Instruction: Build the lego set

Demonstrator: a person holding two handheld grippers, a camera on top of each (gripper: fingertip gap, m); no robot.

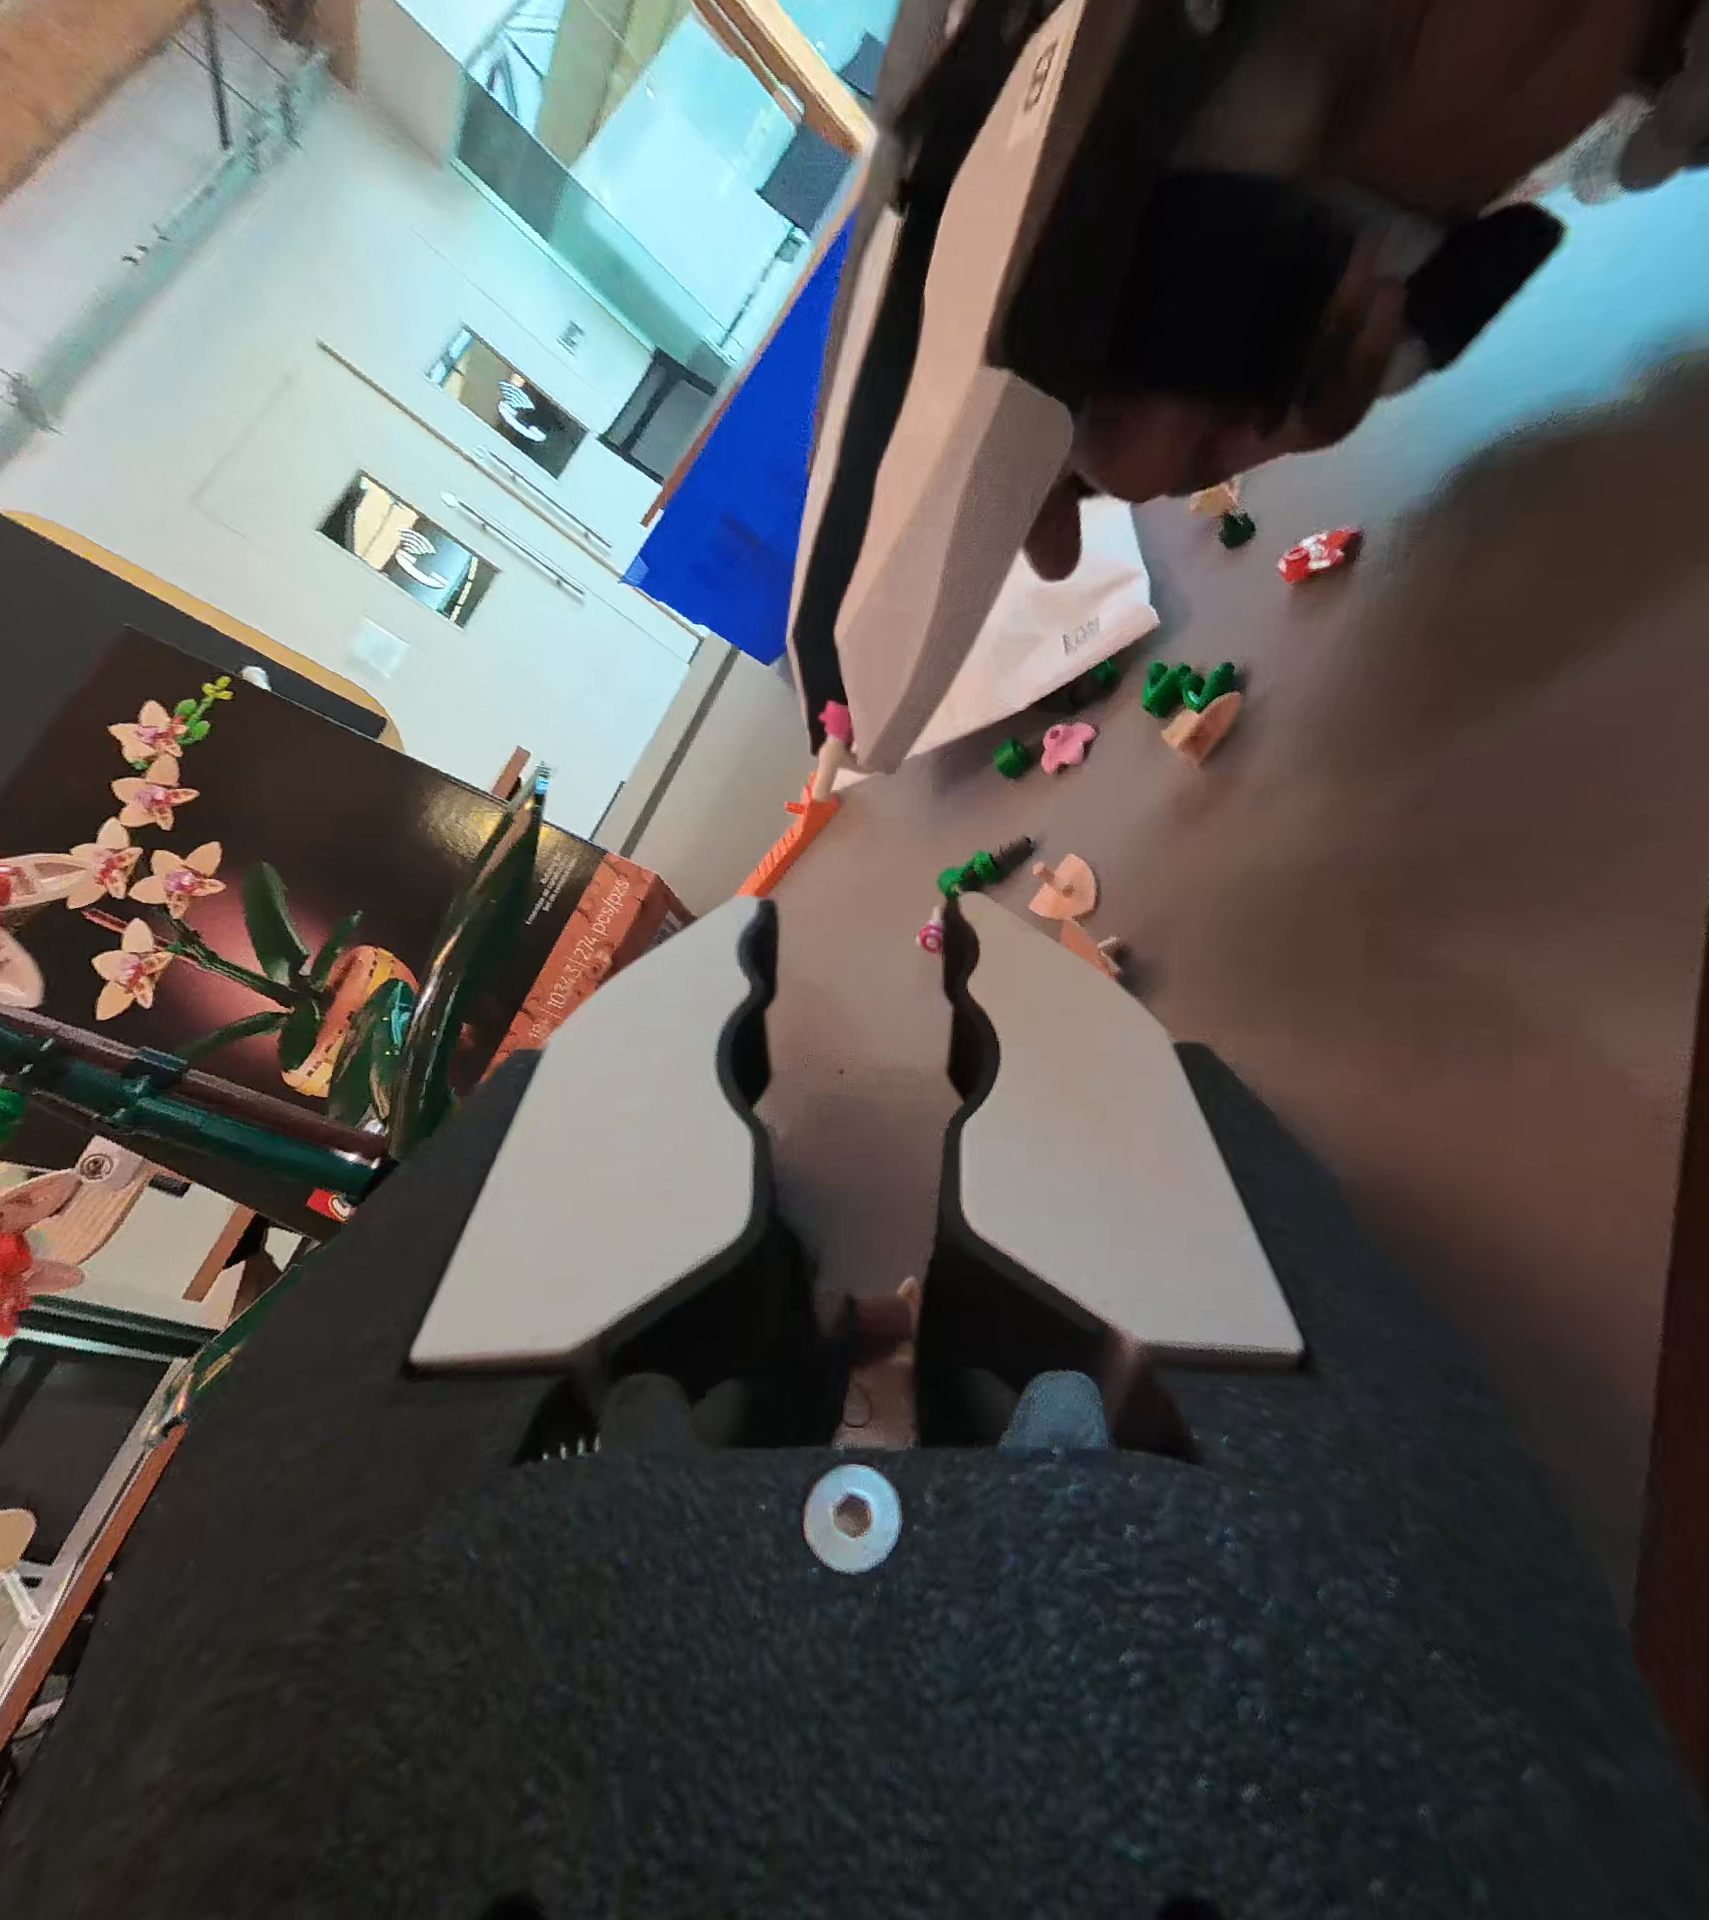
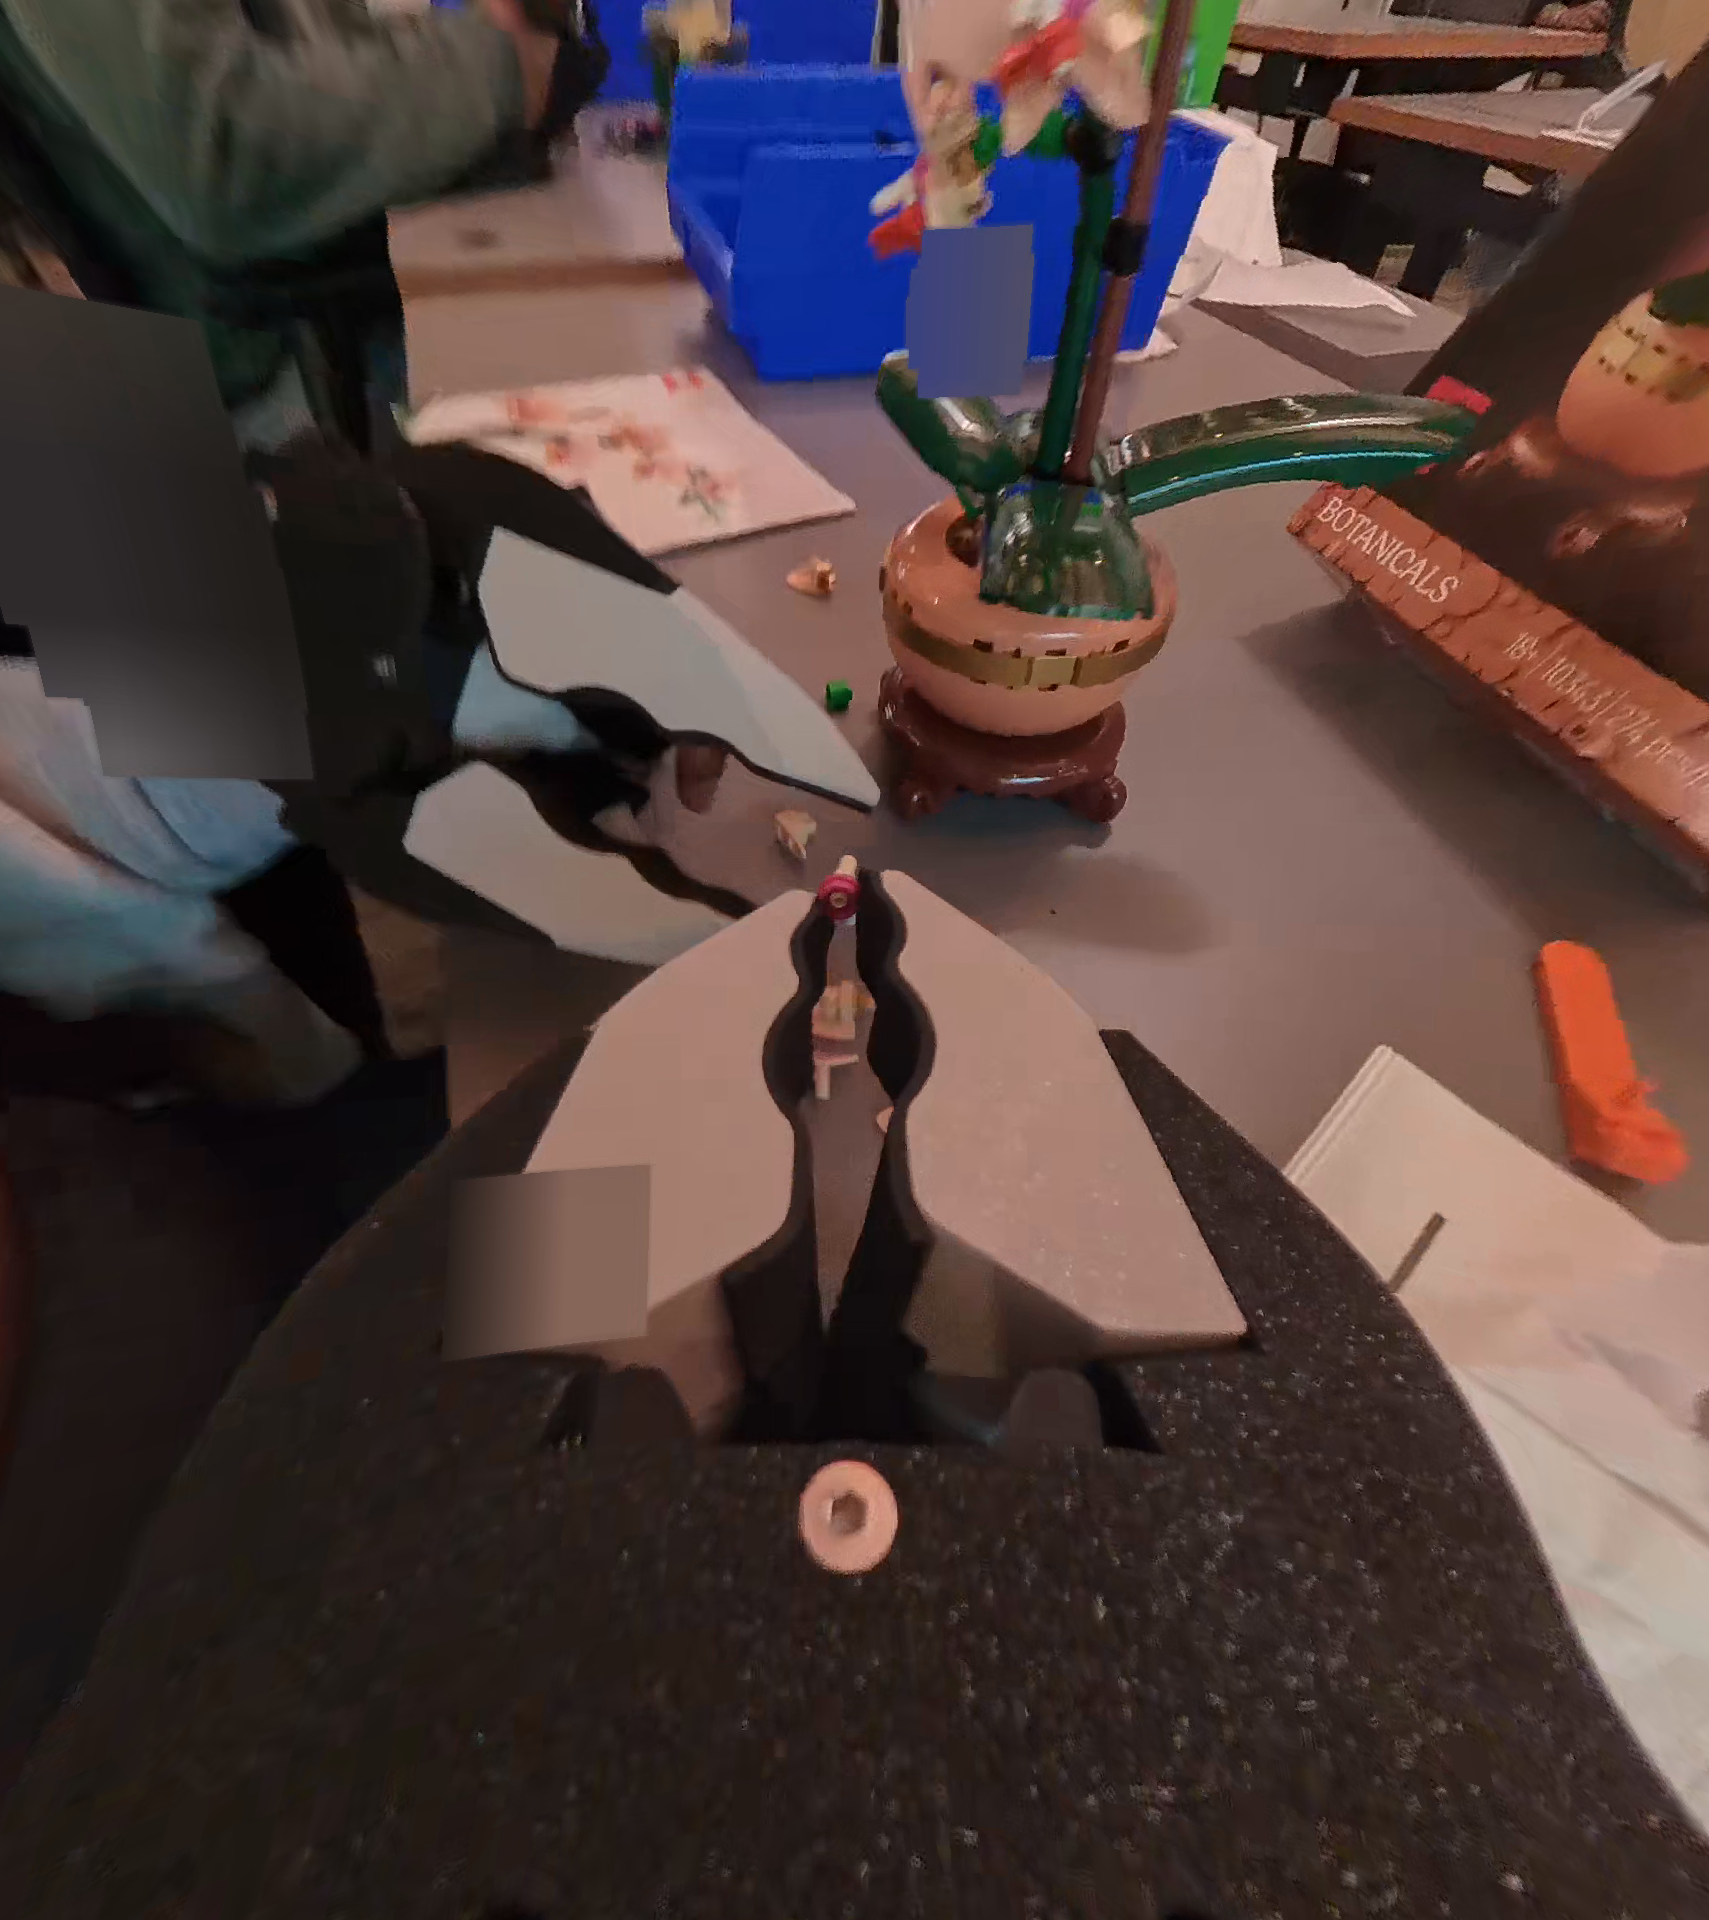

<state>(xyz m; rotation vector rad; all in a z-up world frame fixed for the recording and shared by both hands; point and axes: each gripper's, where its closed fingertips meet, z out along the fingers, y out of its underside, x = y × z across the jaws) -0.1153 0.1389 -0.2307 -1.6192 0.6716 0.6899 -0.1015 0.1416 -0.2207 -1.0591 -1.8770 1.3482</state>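
My right gripper [image 2: 855,891] is shut on a small flower piece [image 2: 839,896], a magenta ring on a tan peg, held just above the grey table. Another tan piece [image 2: 837,1023] shows between the fingers lower down. In the left wrist view the right gripper [image 1: 845,743] comes in from the top with the pink and tan piece [image 1: 832,727] at its tip. My left gripper [image 1: 855,925] is open and empty; in the right wrist view it [image 2: 808,857] sits just left of the held piece. The built orchid in its tan pot [image 2: 1026,644] stands behind.
Loose green [image 1: 1182,686], pink [image 1: 1068,743], red [image 1: 1317,556] and tan [image 1: 1068,888] pieces lie on the table. The set's box [image 2: 1515,665] stands right, an orange brick separator [image 2: 1598,1060] and white paper bag [image 2: 1556,1382] nearer. An instruction booklet [image 2: 663,457] and blue bin [image 2: 798,239] lie behind.
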